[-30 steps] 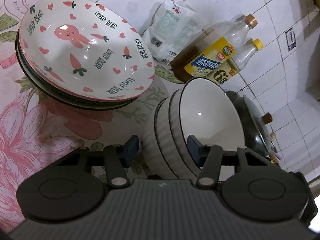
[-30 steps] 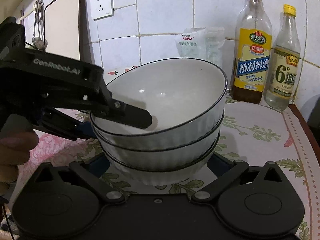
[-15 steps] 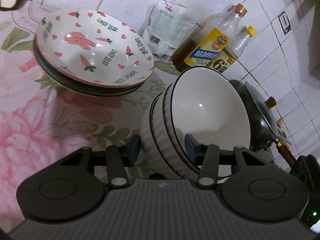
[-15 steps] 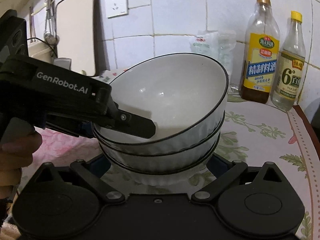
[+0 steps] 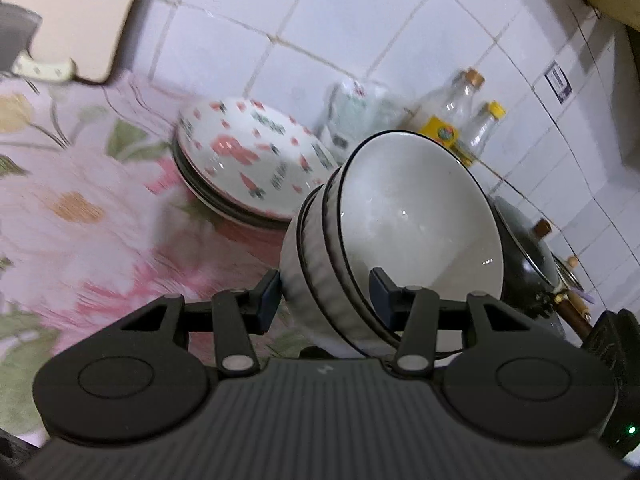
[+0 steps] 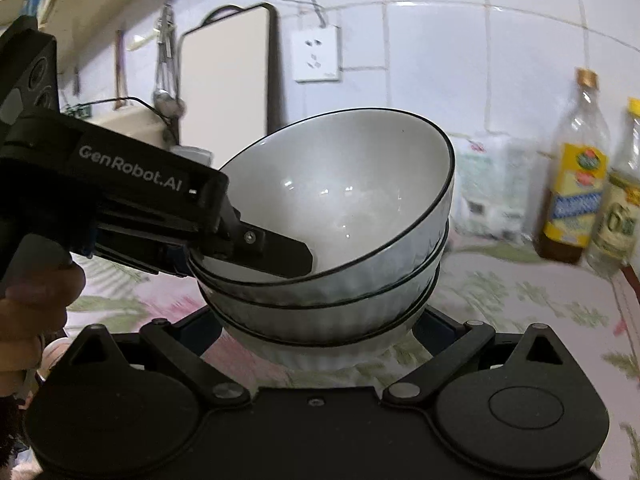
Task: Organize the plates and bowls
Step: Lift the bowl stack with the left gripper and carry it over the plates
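The three white bowls (image 6: 336,240) sit one inside the other and are up in the air, just above the flowery desk (image 5: 80,208). Both grippers carry them together.

The left gripper (image 5: 326,292) has been closing its fingers and now pinches the rim of the stack, one finger inside the top bowl and one on the ribbed outside. In the right view you can see that inside finger (image 6: 276,250) lying over the rim. The right gripper (image 6: 320,328) has a finger on each side of the bottom bowl, low down. The fingers look like they press on it, so I think they hold it.

The bunny plates (image 5: 252,160) sit in their own pile on the desk, behind the bowls. Two bottles (image 6: 576,184) stand by the wall.

To do this well, I think both hands should move at the same speed and the same way. The stack leans a bit, so keep it flat or the top bowl may slip. Go slow. Stay away from the bottles and the plates. Put the bowls down softly before any finger lets go.
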`<act>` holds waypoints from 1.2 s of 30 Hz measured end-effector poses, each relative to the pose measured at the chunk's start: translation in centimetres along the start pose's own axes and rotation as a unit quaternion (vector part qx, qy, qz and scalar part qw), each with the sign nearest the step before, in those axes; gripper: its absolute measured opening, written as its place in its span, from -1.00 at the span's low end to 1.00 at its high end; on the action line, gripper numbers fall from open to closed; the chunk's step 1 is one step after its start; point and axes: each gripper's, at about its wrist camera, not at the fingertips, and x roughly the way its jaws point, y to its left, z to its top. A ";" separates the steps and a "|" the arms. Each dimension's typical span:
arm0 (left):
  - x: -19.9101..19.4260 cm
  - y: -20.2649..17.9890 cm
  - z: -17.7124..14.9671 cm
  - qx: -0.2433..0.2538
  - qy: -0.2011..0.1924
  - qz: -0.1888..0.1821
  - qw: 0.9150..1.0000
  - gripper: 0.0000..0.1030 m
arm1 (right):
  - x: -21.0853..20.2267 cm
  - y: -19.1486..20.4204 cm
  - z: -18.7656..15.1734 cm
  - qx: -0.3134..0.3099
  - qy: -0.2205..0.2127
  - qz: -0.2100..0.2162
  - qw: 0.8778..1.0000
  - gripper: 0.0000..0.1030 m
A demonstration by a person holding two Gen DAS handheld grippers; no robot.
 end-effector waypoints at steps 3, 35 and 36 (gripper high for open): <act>-0.5 0.4 1.3 0.005 -0.008 0.015 1.000 -0.10 | 0.6 0.9 1.3 -0.011 -0.004 0.003 1.000 0.98; 12.3 6.9 13.2 -0.018 0.015 0.036 0.999 -0.10 | 16.6 -5.7 8.8 0.038 0.062 0.004 0.997 0.98; 12.7 7.2 13.2 -0.023 0.018 0.034 0.999 -0.10 | 16.9 -5.8 8.7 0.037 0.066 0.003 0.997 0.98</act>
